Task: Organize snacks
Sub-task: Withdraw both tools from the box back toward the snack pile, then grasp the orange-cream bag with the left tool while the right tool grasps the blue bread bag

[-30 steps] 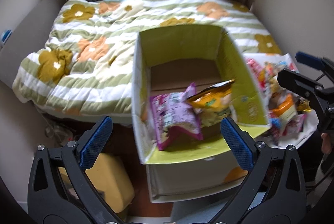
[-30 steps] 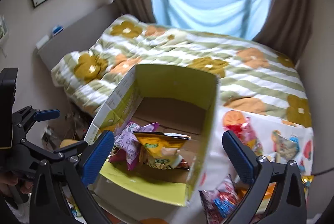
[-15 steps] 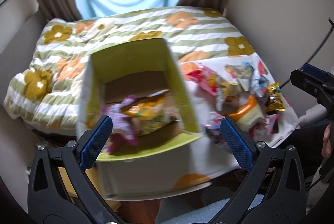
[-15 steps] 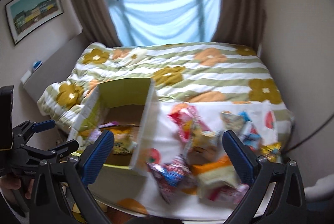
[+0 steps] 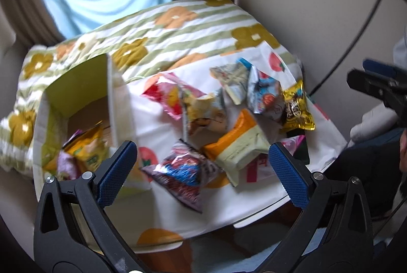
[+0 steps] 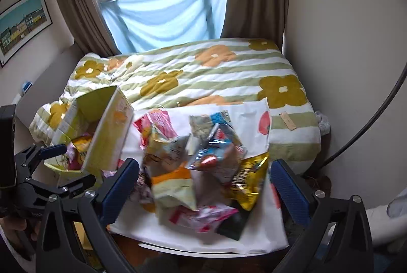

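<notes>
A yellow-green cardboard box [image 5: 76, 85] stands at the left of the white cloth-covered table [image 5: 173, 219] and holds a yellow snack bag [image 5: 86, 146] and a purple one [image 5: 66, 166]. Several loose snack packs lie in a pile to its right: an orange and pale green pack [image 5: 236, 146], a gold pack [image 5: 296, 105], a dark red-blue bag [image 5: 185, 171]. My left gripper [image 5: 203, 171] is open and empty above the pile's near edge. My right gripper [image 6: 203, 184] is open and empty over the pile [image 6: 193, 161]; the box [image 6: 101, 135] is at its left.
A bed with a green-striped flowered quilt [image 6: 203, 74] lies behind the table, under a window with blue cloth and brown curtains. A wall runs along the right. A black cable [image 6: 376, 120] curves down at the right. The table's front edge [image 6: 203, 251] is near.
Both views have swung from the box to the right, onto the loose snack pile. Both grippers stay open and empty.
</notes>
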The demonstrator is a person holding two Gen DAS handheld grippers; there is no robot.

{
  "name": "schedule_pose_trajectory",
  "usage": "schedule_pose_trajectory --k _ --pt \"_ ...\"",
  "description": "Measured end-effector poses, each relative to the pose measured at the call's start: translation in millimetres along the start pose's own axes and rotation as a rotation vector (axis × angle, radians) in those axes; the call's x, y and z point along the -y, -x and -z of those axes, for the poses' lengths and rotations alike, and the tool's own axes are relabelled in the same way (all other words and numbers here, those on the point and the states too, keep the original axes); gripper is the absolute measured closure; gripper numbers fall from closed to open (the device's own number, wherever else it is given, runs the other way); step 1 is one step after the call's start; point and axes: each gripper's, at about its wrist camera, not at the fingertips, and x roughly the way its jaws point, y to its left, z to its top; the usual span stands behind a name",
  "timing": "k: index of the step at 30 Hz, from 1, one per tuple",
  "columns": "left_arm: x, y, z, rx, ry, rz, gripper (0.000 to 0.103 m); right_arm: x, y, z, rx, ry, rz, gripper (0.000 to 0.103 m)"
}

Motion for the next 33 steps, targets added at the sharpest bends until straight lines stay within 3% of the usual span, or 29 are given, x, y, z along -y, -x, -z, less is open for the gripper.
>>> schedule_pose_trajectory --k 11,21,28,33 --pt "44.4 -86.6 1.2 -0.125 -0.245 0.071 0.001 49.9 -75.4 16.0 -0.123 0.031 0.014 0.000" --pt "63.4 -149.3 17.9 -0.231 -0.488 0.126 0.001 50.1 -143.2 38.7 -0.240 0.199 0.047 0.000" --pt "70.8 -176.2 18.3 -0.271 -0.545 0.174 0.001 40.5 -177.6 36.3 -0.285 0.277 0.026 0.000" --pt "76.2 -189.3 18.4 -0.305 -0.568 0.198 0.013 35.2 -191.9 34.6 -0.290 0.329 -0.014 0.000"
